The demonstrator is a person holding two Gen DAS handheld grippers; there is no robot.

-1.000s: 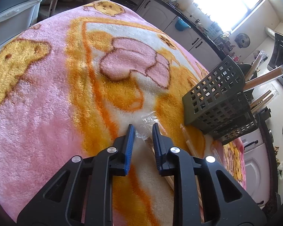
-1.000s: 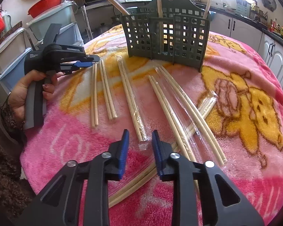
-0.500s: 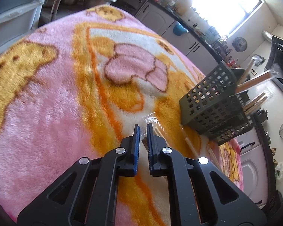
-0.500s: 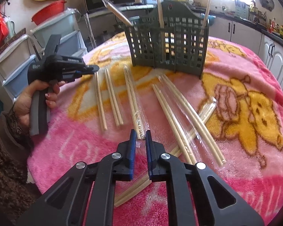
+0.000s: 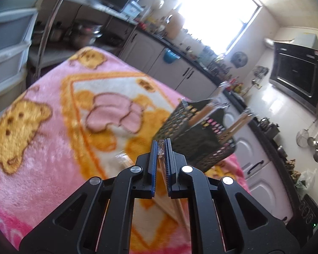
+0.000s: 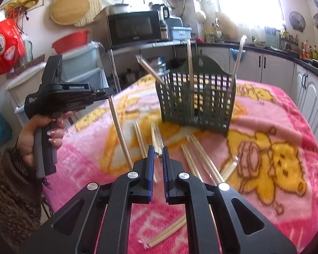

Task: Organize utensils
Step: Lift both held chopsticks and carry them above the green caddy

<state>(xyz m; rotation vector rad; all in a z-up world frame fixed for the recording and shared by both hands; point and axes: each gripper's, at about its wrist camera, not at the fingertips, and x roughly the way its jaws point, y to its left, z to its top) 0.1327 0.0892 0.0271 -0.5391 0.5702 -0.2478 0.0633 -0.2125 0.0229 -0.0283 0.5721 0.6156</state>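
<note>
Left wrist view first: my left gripper (image 5: 161, 148) had its jaws clamped on a wrapped pair of chopsticks (image 5: 160, 150), whose tip stuck up between the blue pads while the rest ran down beneath the gripper body. Past it the pink blanket (image 5: 42, 144) covered the table, and to the right of the tip stood the dark utensil basket (image 5: 193, 139), tilted in this view, with several wooden sticks poking out of its top. The picture was blurred, so I could not read finer detail. In the right wrist view, at far left my left hand (image 6: 42, 131) held that same gripper up off the blanket, a single long pair hanging down from it at a slant with its lower end near the blanket. Moving right, loose chopstick pairs (image 6: 140, 137) lay on the blanket in front of the basket. At centre my right gripper (image 6: 156, 151) had its jaws closed on another wrapped pair (image 6: 158, 148), pinched near its end. Further right more wrapped pairs (image 6: 203, 160) lay fanned across the blanket, and behind them the basket (image 6: 197, 99) stood upright with three sticks in it.
</note>
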